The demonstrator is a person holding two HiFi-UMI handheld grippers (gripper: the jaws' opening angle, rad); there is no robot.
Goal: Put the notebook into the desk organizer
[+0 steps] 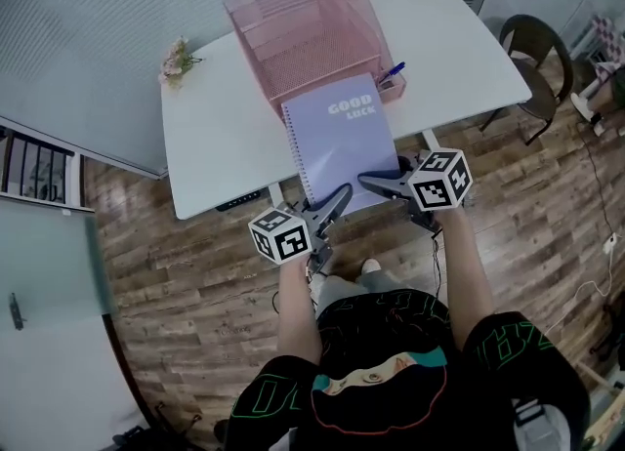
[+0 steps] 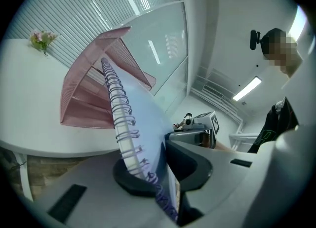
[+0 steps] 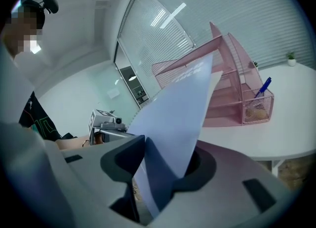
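Observation:
A lavender spiral notebook (image 1: 337, 137) with "GOOD LUCK" on its cover hangs tilted over the near edge of the white table (image 1: 215, 146). Its far end points at the pink mesh desk organizer (image 1: 308, 29). My left gripper (image 1: 327, 207) is shut on the near left corner, and in the left gripper view (image 2: 153, 172) its pads clamp the wire binding of the notebook (image 2: 143, 118). My right gripper (image 1: 376, 184) is shut on the near right corner. In the right gripper view (image 3: 158, 168) the cover of the notebook (image 3: 173, 118) rises from between the jaws towards the organizer (image 3: 232, 98).
A blue pen (image 1: 393, 72) stands in the mesh cup on the organizer's right side. A small bunch of flowers (image 1: 178, 59) sits at the table's far left corner. A dark chair (image 1: 535, 44) stands right of the table on the wooden floor.

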